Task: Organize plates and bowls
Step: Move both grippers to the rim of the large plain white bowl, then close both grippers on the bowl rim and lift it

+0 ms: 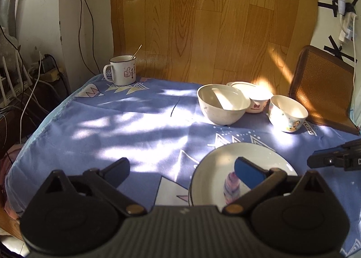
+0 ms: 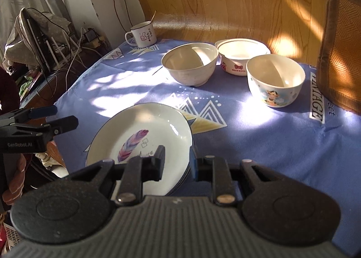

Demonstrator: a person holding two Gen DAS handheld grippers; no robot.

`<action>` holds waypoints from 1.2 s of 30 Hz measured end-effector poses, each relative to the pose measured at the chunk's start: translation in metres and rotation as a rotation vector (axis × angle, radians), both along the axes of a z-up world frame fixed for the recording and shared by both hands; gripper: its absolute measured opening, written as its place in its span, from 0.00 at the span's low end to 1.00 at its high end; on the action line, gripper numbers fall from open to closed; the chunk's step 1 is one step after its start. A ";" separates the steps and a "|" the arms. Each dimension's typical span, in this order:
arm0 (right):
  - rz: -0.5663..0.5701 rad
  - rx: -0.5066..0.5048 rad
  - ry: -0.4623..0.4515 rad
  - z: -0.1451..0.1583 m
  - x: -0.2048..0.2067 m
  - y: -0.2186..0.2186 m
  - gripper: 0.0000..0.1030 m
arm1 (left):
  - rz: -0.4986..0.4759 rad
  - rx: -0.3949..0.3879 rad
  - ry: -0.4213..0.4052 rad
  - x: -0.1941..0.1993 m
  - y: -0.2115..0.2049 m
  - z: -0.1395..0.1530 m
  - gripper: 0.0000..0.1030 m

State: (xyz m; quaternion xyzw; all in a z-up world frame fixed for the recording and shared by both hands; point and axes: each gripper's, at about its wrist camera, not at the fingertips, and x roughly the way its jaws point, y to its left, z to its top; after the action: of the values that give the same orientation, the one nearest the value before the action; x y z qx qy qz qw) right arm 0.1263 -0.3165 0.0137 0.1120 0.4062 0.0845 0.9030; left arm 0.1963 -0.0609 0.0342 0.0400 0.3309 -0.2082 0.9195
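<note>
Feather plates (image 2: 144, 136) sit stacked at the worktop's (image 2: 259, 145) near edge, right claw (image 2: 177, 163) half-closed straddling their rim, grip unclear. Left claw (image 1: 180, 167) gapes wide, empty. Bowls (image 2: 191, 64) at the far edge probably need nesting next.

Count of tableware on the blue cloth, both wrist views.

Bowls: three — one plain cream bowl (image 2: 190, 64), one small Hello Kitty bowl (image 2: 234, 67) with a shallow white plate (image 2: 242, 48) resting on its rim, one cartoon-print bowl (image 2: 275, 82). Plates: the feather-pattern plate (image 2: 140, 143) tops a stack; rim edges of further plates show beneath it at the right side, number in stack cannot be told. Mugs: one enamel mug (image 2: 143, 34), holding one spoon (image 2: 153, 16). Grippers: two.
</note>
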 end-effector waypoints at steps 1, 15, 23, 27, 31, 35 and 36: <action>-0.007 0.005 0.006 0.002 0.009 -0.002 0.27 | -0.004 -0.015 0.029 0.019 0.002 0.005 0.97; -0.162 0.055 0.152 -0.013 0.162 -0.044 0.38 | -0.062 0.064 0.189 0.214 -0.094 -0.010 0.78; -0.166 0.038 0.203 -0.032 0.191 -0.051 0.39 | -0.123 0.082 0.223 0.238 -0.129 -0.024 0.53; -0.168 0.042 0.210 -0.037 0.196 -0.052 0.39 | -0.119 0.119 0.223 0.240 -0.135 -0.036 0.45; -0.176 0.047 0.216 -0.043 0.202 -0.052 0.39 | -0.109 0.125 0.247 0.240 -0.134 -0.046 0.38; -0.182 0.058 0.219 -0.048 0.207 -0.052 0.39 | -0.103 0.119 0.263 0.241 -0.136 -0.054 0.23; -0.182 0.064 0.218 -0.049 0.207 -0.052 0.32 | -0.107 0.109 0.266 0.239 -0.136 -0.054 0.13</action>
State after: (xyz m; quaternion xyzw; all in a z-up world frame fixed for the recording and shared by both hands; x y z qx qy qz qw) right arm 0.3336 -0.3685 -0.0356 0.1856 0.4869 0.0023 0.8535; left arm 0.4351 -0.1966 -0.0202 0.0795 0.4580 -0.2421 0.8516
